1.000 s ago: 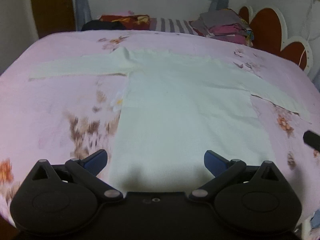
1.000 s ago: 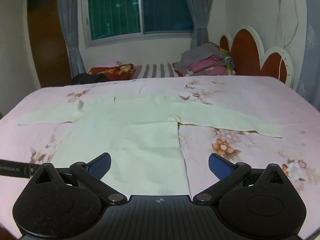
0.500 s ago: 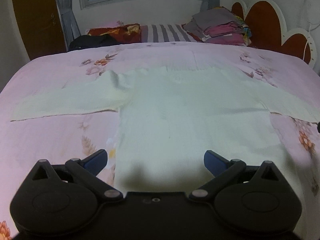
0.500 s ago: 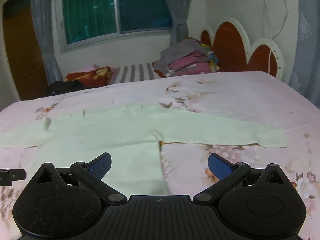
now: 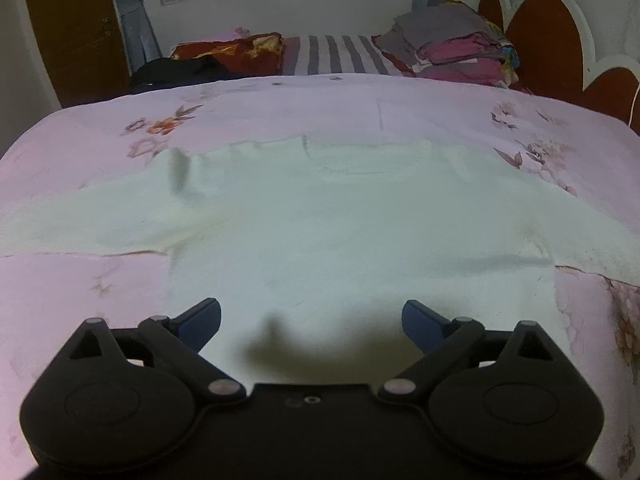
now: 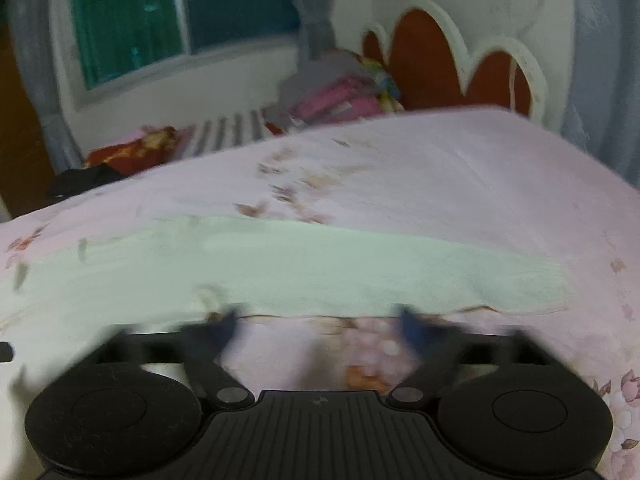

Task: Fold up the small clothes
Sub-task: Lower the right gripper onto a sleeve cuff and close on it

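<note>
1. The left gripper [image 5: 311, 316] has its jaws wide and just beginning to close, hovering above the body of the pale long-sleeved shirt [image 5: 340, 240]; nothing is pinched between its blue pads.
2. The right gripper [image 6: 316, 326] is closing, its jaws about halfway in and blurred; between them lies only the pink floral bedsheet [image 6: 460, 184], right at the lower edge of the shirt's sleeve [image 6: 360, 276]. It holds nothing.
3. The left wrist view shows the shirt's torso, neckline and both sleeve roots spread flat on the bed. The right wrist view shows mainly one outstretched sleeve and its cuff end, which the left view cuts off.
4. Compared with a second ago, both cameras sit lower and closer to the fabric: the left has moved from the hem up over the chest, and the right has swung from the torso to the sleeve. The right jaws were fully spread then.
5. Beyond the shirt, a stack of folded clothes [image 5: 452, 48] rests by the scalloped headboard [image 5: 552, 36], with a striped cloth [image 5: 340, 54] and a red patterned bundle [image 5: 236, 50] under the window. Nothing lies between the grippers and the shirt.
</note>
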